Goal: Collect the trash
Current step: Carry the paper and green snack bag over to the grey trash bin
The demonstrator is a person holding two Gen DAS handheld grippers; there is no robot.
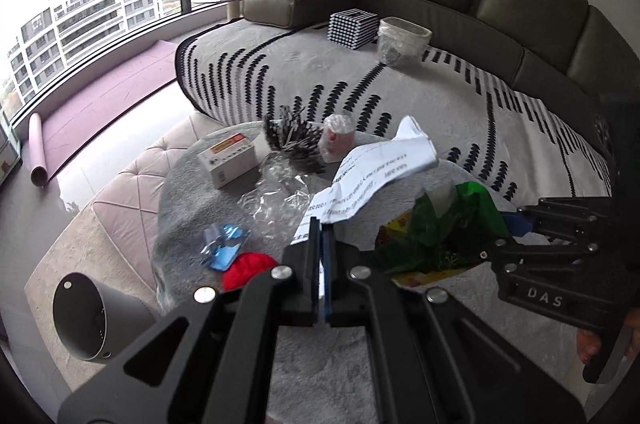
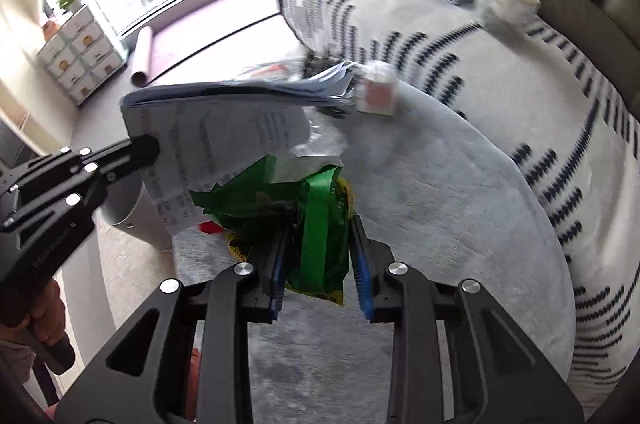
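Note:
My left gripper (image 1: 321, 224) is shut on a crumpled white printed paper (image 1: 368, 172), seen from the right wrist view as a sheet (image 2: 224, 132) held by the left gripper (image 2: 148, 144). My right gripper (image 2: 318, 228) is closed around a green and yellow plastic bag (image 2: 320, 224), which also shows in the left wrist view (image 1: 448, 224) next to the right gripper (image 1: 516, 220). On the round glass table (image 1: 180, 208) lie clear plastic wrap (image 1: 280, 192), a blue wrapper (image 1: 224, 244), a red object (image 1: 246, 268), a small white box (image 1: 230, 160) and a wrapped red cup (image 1: 338, 140).
A lined trash bin (image 1: 402, 40) stands on the patterned rug (image 1: 320, 72) by the grey sofa (image 1: 520, 4). A grey cylinder (image 1: 90, 320) lies left of the table. A striped box (image 1: 352, 26) sits beside the bin. A pink ottoman (image 1: 132, 184) is under the table.

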